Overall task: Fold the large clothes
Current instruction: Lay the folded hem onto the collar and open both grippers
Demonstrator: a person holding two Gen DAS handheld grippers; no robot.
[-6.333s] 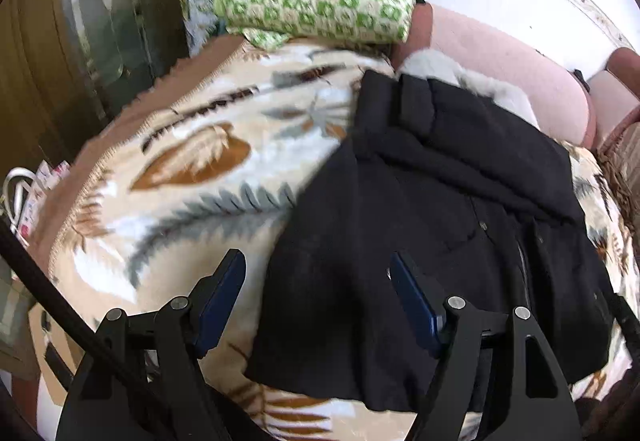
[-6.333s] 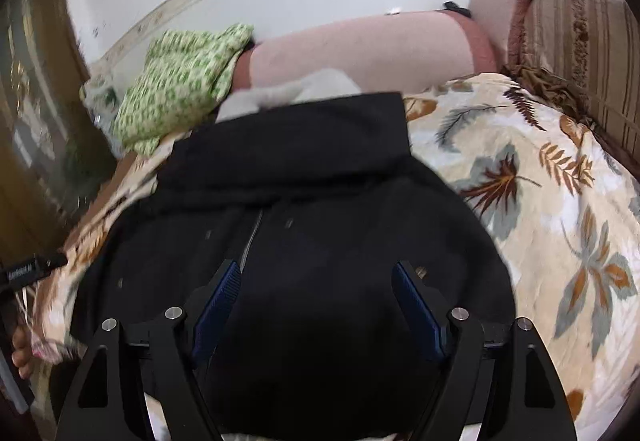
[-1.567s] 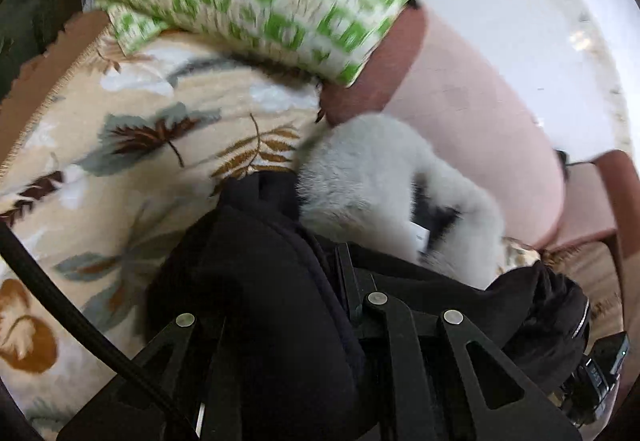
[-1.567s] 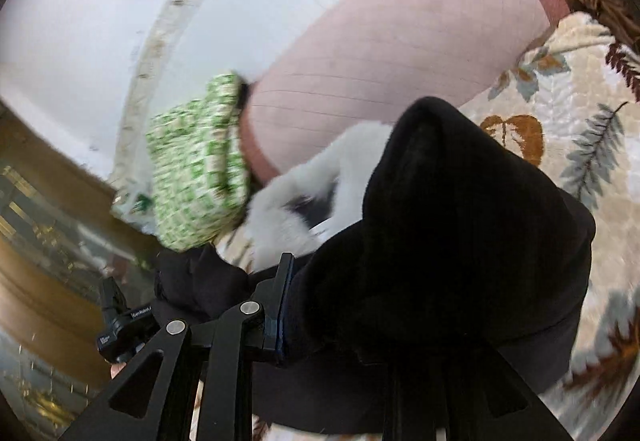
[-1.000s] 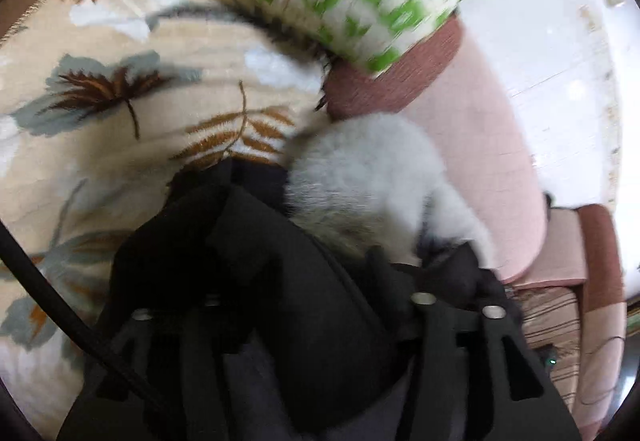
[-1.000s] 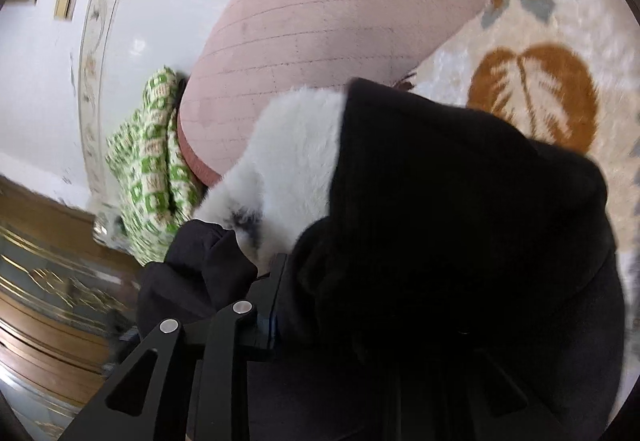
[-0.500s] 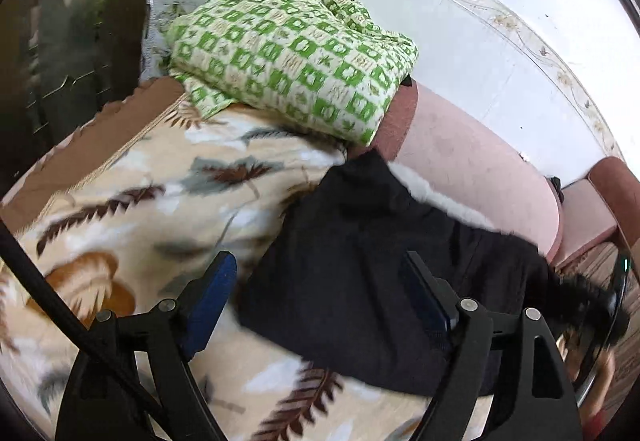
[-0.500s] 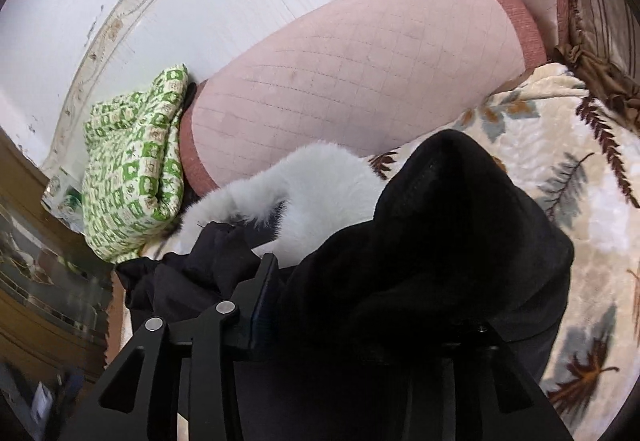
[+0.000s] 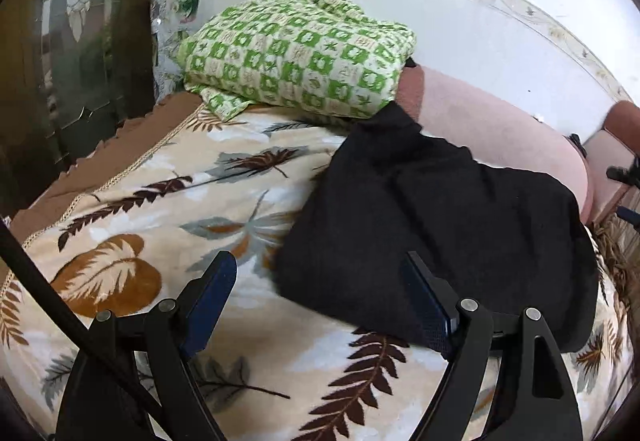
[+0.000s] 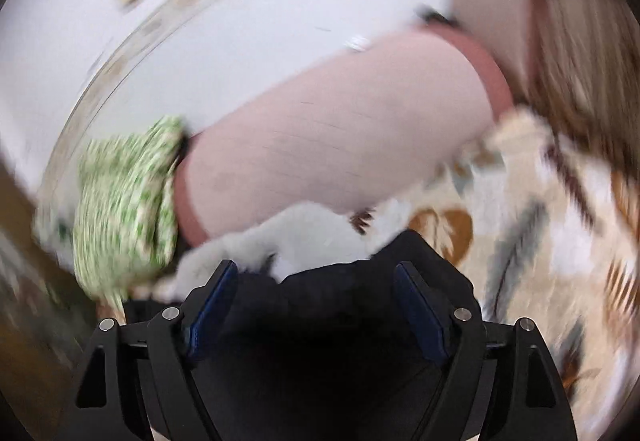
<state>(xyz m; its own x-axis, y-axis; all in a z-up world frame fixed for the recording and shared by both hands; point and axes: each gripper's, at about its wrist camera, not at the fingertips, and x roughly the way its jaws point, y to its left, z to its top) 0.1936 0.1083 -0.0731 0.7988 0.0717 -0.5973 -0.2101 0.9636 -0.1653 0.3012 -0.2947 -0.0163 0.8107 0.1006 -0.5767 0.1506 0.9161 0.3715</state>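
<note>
Fabric fills the left wrist view: a black coat [image 9: 440,225] lies folded into a dark bundle on a leaf-patterned blanket [image 9: 168,201], its far edge against a pink bolster [image 9: 492,129]. A green checked cloth [image 9: 296,53] sits folded at the head of the bed, partly on the bolster's end. The left gripper [image 9: 320,297] hangs over the blanket with its jaws wide apart and nothing between them; its right fingertip overlaps the coat's near edge in the picture, though contact cannot be told. They have just been opening. The right wrist view is smeared by motion. The right gripper [image 10: 316,297] also stands spread, having just been opening, with the coat [image 10: 340,341] lying between and below its fingers, the pads not pressing it. White fur trim [image 10: 280,241] shows at the coat's far side, just before the bolster [image 10: 340,137], with the green cloth [image 10: 124,201] at its left end.
</note>
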